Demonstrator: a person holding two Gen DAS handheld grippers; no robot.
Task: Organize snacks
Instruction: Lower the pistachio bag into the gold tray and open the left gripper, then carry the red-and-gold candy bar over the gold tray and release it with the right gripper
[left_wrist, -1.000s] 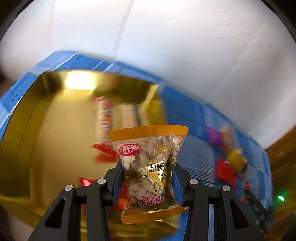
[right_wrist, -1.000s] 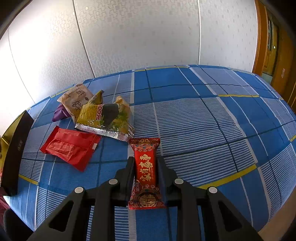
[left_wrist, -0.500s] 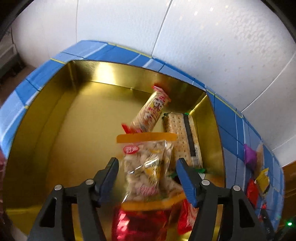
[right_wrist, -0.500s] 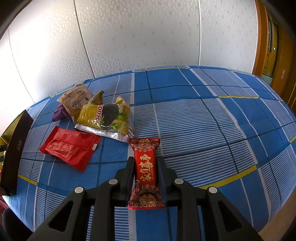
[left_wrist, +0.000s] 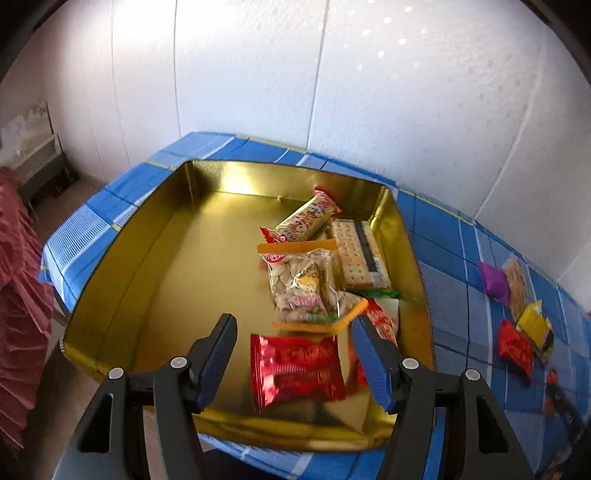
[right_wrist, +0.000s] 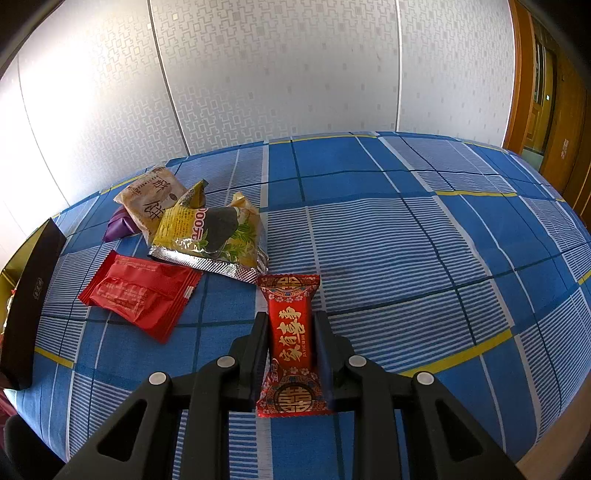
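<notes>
Two hand-held grippers are in view. Right hand-held gripper (right_wrist: 290, 343) is clamped on a red candy packet (right_wrist: 290, 339) with gold characters, which stands lengthwise between the black fingers, its far end pointing to 12 o'clock above the blue checked desk (right_wrist: 406, 240). Toward 10 o'clock lies a flat red wrapper (right_wrist: 138, 291); beyond it, at 11 o'clock, a yellow snack bag (right_wrist: 210, 232), a tan biscuit packet (right_wrist: 151, 203) and a purple packet (right_wrist: 120, 227) partly under them. A dark box wall (right_wrist: 31, 295) stands at 9 o'clock.

Left hand-held gripper (left_wrist: 295, 356) hangs with jaws apart and nothing gripped, over the near edge of a gold tray (left_wrist: 122, 258). Between its fingers, lower down in the tray, lies a shiny red packet (left_wrist: 295, 367). At 12 o'clock beyond it lies a clear pistachio bag (left_wrist: 303, 284) with orange ends, then a cracker pack (left_wrist: 356, 254) at 1 o'clock and a wrapped bar (left_wrist: 306, 221) farthest off.
</notes>
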